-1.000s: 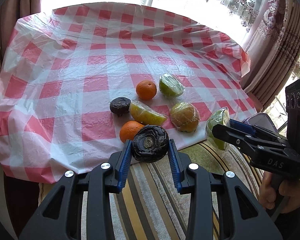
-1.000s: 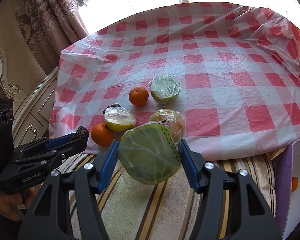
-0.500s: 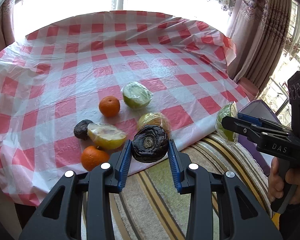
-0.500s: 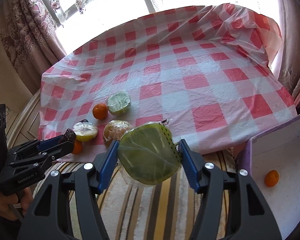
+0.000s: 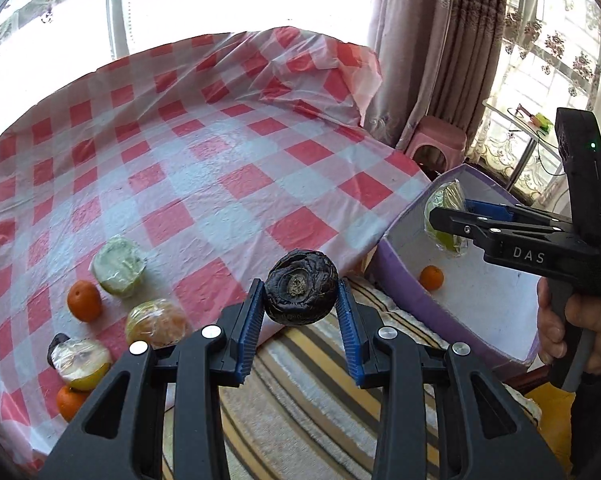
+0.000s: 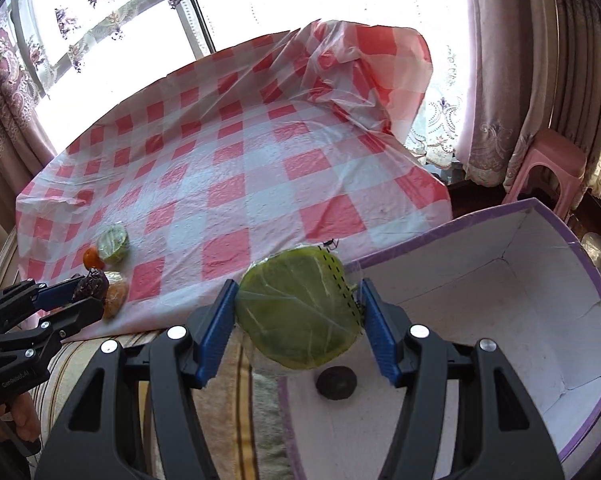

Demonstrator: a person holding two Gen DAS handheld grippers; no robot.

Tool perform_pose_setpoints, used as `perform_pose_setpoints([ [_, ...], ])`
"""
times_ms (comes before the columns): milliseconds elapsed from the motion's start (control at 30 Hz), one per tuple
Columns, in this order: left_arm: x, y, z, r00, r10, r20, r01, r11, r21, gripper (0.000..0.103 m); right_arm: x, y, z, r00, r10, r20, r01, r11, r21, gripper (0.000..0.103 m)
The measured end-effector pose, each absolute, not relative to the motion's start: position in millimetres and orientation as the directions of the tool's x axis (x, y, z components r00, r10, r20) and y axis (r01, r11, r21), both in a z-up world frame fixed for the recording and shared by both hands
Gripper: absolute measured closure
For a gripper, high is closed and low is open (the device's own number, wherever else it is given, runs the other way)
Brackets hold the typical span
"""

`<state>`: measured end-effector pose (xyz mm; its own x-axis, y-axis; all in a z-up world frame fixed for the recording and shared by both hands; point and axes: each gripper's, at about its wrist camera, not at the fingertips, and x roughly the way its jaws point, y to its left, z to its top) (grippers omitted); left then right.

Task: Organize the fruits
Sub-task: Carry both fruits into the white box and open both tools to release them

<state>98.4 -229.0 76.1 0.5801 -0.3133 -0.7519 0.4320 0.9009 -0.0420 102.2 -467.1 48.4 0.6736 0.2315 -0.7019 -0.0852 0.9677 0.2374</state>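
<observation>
The left hand-held gripper [image 5: 301, 309] is closed on a dark wrinkled round fruit [image 5: 301, 293], its underside hidden. The right hand-held gripper [image 6: 298, 322] clamps a green plastic-wrapped cut fruit [image 6: 298, 306] above the purple-edged white box [image 6: 540, 300], partly covering a dark fruit [image 6: 336, 384] inside

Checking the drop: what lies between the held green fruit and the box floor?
Right wrist view: below the green fruit, only a dark fruit on the box floor.
</observation>
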Motion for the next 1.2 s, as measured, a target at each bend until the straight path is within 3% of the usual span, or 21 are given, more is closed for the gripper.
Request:
perform_pose_setpoints([
  [533, 116.2, -386.7, 38.3, 0.453, -0.348, -0.821, 0.661, 0.749, 0.047, 0.069, 129.3, -562.6, -2.8, 0.626, 0.096, -0.774, 0.148, 0.96, 0.239, 0.042],
  [1033, 129.7, -446.7, -28.3, 0.434, -0.152, -0.888, 0.728, 0.64, 0.246, 0.068, 158.4, -584.5, -49.2, 0.508, 0.02, -0.861, 0.273, 0.944, 0.183, 0.042],
  [1200, 134.8, -446.2, -41.6, 0.422, -0.116, -0.899, 0.729, 0.633, 0.261, 0.068, 163.3, -583.0, -55.7, 0.491, 0.019, -0.871, 0.276, 0.945, 0.176, 0.042],
])
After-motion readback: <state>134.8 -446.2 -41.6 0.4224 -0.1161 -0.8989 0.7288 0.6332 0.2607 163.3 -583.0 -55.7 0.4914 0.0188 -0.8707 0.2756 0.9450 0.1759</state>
